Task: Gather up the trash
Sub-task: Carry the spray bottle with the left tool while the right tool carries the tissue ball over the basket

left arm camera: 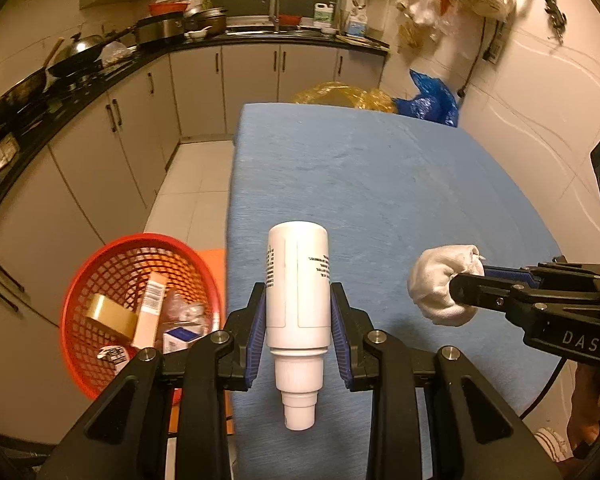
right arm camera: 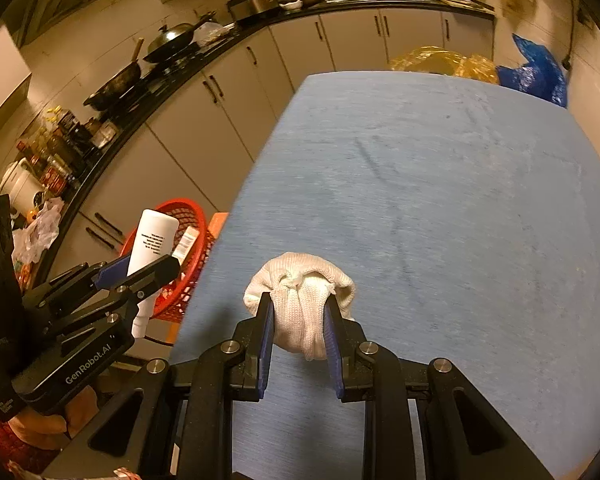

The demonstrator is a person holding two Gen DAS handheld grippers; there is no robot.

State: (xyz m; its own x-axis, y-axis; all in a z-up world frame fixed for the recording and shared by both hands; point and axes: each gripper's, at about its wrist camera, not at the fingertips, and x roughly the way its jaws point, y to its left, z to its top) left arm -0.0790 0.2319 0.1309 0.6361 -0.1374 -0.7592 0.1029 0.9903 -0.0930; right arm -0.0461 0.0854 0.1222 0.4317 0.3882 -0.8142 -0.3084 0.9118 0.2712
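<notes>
My left gripper [left arm camera: 298, 304] is shut on a white plastic bottle [left arm camera: 297, 284], held above the left edge of the blue table [left arm camera: 380, 168] with its cap toward the camera. It also shows in the right wrist view [right arm camera: 150, 246]. My right gripper [right arm camera: 300, 304] is shut on a balled white cloth [right arm camera: 302, 300] above the table; the cloth also shows in the left wrist view [left arm camera: 440, 284]. A red mesh basket [left arm camera: 80, 280] on the floor left of the table holds a tape roll [left arm camera: 110, 314], a slim box [left arm camera: 150, 310] and other trash.
Kitchen cabinets and a dark counter with pans [left arm camera: 76, 54] run along the left and back. Yellow [left arm camera: 340, 96] and blue plastic bags [left arm camera: 432, 100] lie beyond the table's far edge. A white wall [left arm camera: 540, 112] stands to the right. An orange stool [left arm camera: 214, 258] sits beside the basket.
</notes>
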